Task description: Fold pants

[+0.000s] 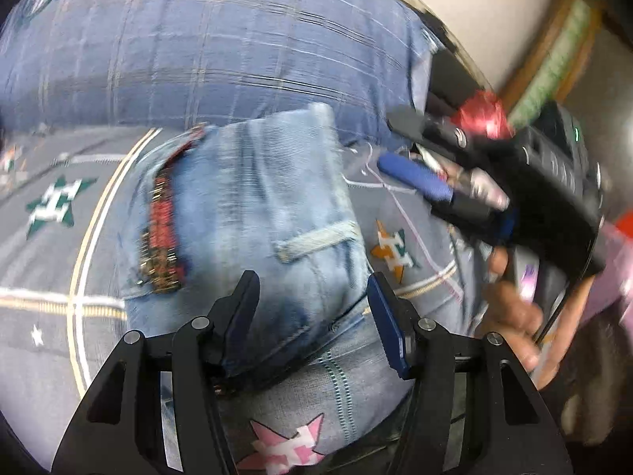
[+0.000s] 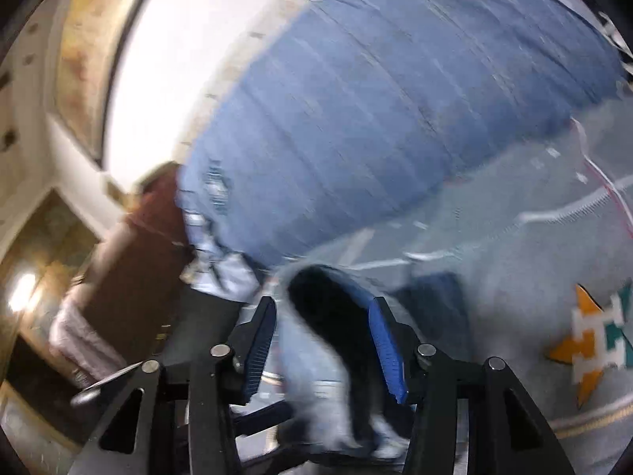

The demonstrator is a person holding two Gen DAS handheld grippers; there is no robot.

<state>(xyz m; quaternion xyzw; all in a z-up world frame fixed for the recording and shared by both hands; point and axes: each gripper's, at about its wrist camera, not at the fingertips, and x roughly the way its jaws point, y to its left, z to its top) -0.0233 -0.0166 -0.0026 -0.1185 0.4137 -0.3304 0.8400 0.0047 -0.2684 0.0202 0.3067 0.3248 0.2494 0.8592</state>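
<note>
We've got the jeans (image 1: 253,213) lying folded into a chunky block on the grey bedspread (image 1: 47,261), the one with the star patches, and a red studded strip (image 1: 162,229) runs down the left side of the denim. Behind them sits a big blue checked pillow (image 1: 205,39). Our left tongs (image 1: 312,312) are spread wide, hanging right over the near end of the jeans with denim showing between the blue pads, and we can't see them pinching anything. Off to the right in that same view are our right tongs (image 1: 411,176), blurry, sitting just past the edge of the jeans. From the right wrist camera, the right tongs (image 2: 322,340) are also spread wide, with a loose bit of pale denim (image 2: 312,376) and something dark between the fingers; it's all smeared, so we can't tell if it's touching. An orange and teal star (image 2: 593,352) sits on the bedspread to the right.
</note>
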